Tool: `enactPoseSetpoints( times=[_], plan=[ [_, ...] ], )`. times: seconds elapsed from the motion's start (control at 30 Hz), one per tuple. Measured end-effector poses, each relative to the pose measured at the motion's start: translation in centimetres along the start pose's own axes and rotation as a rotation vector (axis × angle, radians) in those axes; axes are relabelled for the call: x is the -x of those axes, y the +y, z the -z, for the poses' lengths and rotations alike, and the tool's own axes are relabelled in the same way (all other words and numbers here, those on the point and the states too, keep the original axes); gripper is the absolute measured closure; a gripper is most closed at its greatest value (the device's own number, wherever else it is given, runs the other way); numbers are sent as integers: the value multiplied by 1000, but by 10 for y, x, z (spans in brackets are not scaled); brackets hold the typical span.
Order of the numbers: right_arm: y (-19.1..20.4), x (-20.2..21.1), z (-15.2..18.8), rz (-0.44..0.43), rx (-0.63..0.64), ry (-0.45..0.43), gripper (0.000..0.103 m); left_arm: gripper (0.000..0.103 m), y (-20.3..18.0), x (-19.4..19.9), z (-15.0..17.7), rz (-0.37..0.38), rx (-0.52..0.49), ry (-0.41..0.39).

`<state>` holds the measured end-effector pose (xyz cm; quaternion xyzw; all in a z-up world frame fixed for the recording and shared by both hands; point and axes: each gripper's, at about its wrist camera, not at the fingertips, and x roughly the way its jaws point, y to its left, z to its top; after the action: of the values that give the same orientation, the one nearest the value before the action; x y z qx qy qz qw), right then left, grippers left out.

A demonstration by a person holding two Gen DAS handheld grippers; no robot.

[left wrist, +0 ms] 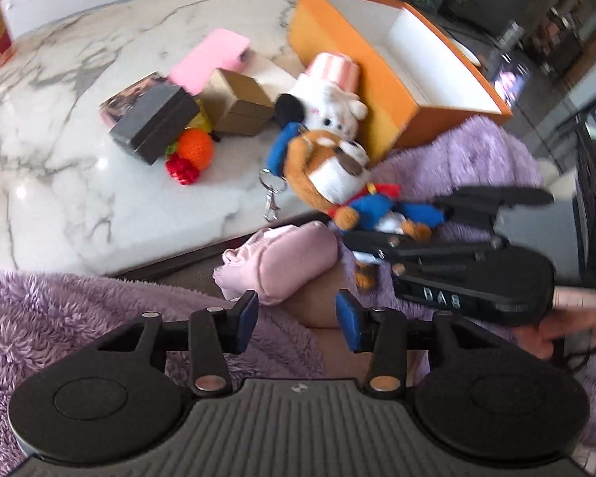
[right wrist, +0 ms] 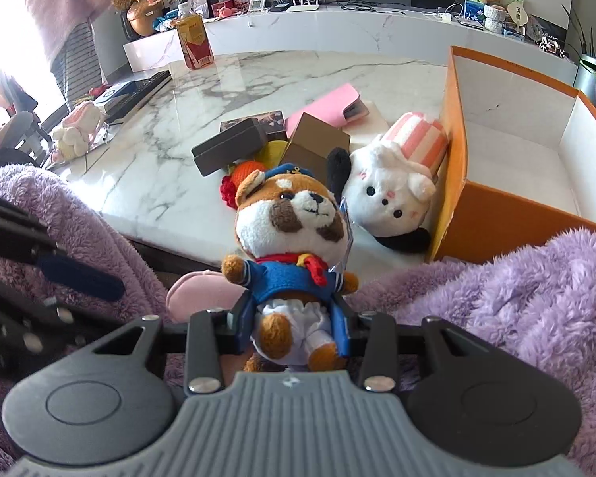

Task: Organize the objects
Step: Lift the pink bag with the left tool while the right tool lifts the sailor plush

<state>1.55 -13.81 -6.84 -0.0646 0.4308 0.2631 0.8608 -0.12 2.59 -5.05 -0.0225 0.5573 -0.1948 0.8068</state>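
1. The right gripper [right wrist: 294, 326] pinches a sailor dog plush [right wrist: 294, 238] at its waist, both blue pads pressed into the white trousers, just off the near edge of the marble table [right wrist: 258, 75].
2. The left gripper [left wrist: 297, 316] stands spread with nothing between its pads, over a purple fleece sleeve [left wrist: 59, 310] and a pink pouch [left wrist: 286, 258] off the near edge.
3. An orange box [right wrist: 457, 151], open and white inside, sits at the table's right side by the near edge.
4. A white plush with a pink striped hat [right wrist: 393, 194] lies on the table, leaning against the box's left wall.
5. Toward the middle lie a dark grey box [right wrist: 228, 149], a brown carton [right wrist: 314, 143], a pink case [right wrist: 337, 107] and an orange crochet fruit [right wrist: 246, 171], piled close together.
6. A bottle with a red and yellow label [right wrist: 194, 39] stands at the far left corner.
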Motion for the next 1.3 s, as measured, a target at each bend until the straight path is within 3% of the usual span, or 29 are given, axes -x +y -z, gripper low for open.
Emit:
enactPoseSetpoints(
  times=[0.2,0.63,0.7,0.83,0.87,1.03,1.1,1.3],
  plan=[
    [0,-3,0,9,-1,18,62,52,41,-20,-14,82,333,54],
    [2,-3,1,13,12,15,61,47,56,-56,-26,76,586,123],
    [1,-4,1,10,9,18,61,47,52,-62,-27,60,567,138],
    [-3,-4,1,1,-13,24,61,47,30,-72,-26,2,424,152],
    [-4,-3,1,-2,-18,24,61,47,25,-72,-24,-8,385,141],
    [-5,0,1,-9,-22,22,62,69,20,-65,-14,-17,311,72],
    [-5,1,1,-13,-23,21,62,72,15,-58,-11,-26,256,37],
    [-6,16,-3,-27,-35,-1,62,78,-24,-25,-12,-161,-34,-86]
  ],
)
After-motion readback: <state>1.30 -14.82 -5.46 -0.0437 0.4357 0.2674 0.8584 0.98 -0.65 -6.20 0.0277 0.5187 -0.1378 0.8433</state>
